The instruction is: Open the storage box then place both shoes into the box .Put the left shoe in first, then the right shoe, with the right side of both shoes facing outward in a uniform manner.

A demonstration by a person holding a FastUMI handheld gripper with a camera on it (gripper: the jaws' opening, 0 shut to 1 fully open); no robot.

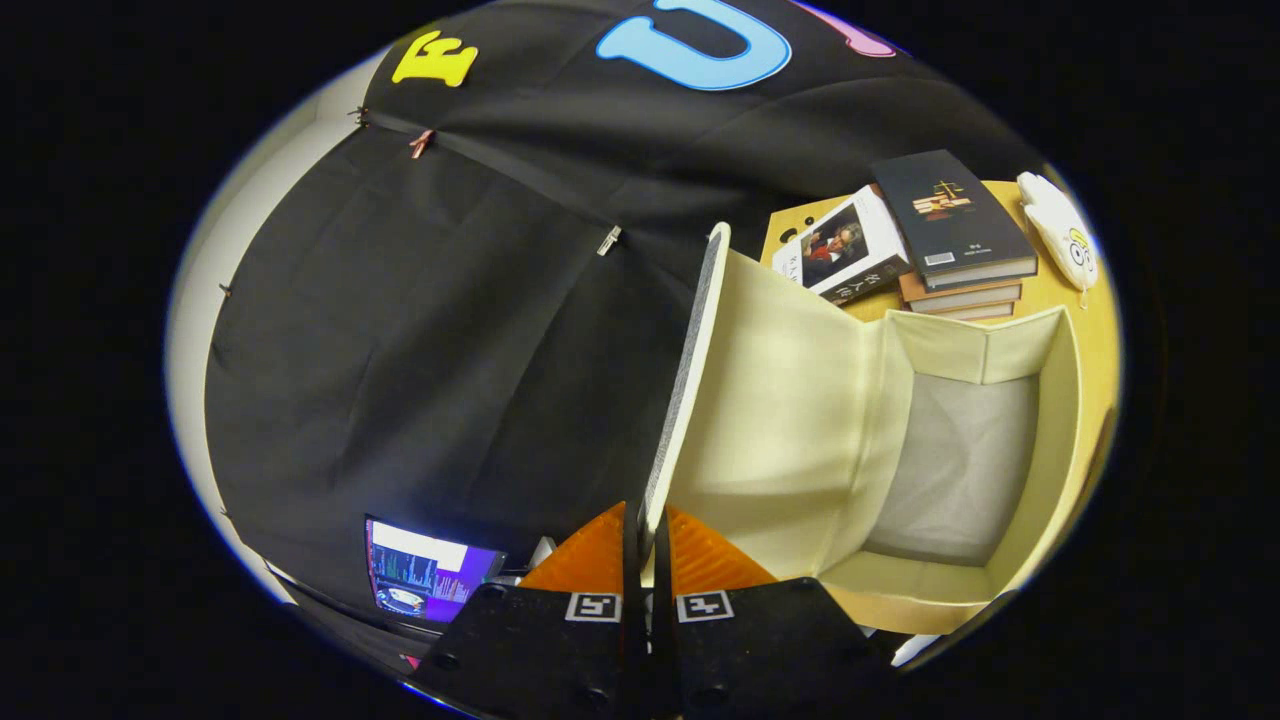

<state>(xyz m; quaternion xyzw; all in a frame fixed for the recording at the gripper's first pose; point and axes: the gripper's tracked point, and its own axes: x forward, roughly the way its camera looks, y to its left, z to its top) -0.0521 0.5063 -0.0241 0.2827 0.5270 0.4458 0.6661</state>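
My gripper (645, 535) is shut on the lid (690, 380) of the storage box, one finger on each face of its thin edge. The lid stands raised, its cream inner face turned toward the box (1050, 440). The cream box lies open just right of the fingers, and its pale grey floor (960, 470) holds nothing. The box rests on a yellow wooden table (1095, 340).
Beyond the box, a stack of books (950, 225) lies on the table, with a white plush toy (1060, 235) beside it. A lit screen (425, 580) glows low to the left of the fingers. Black cloth wall fills the space left of the lid.
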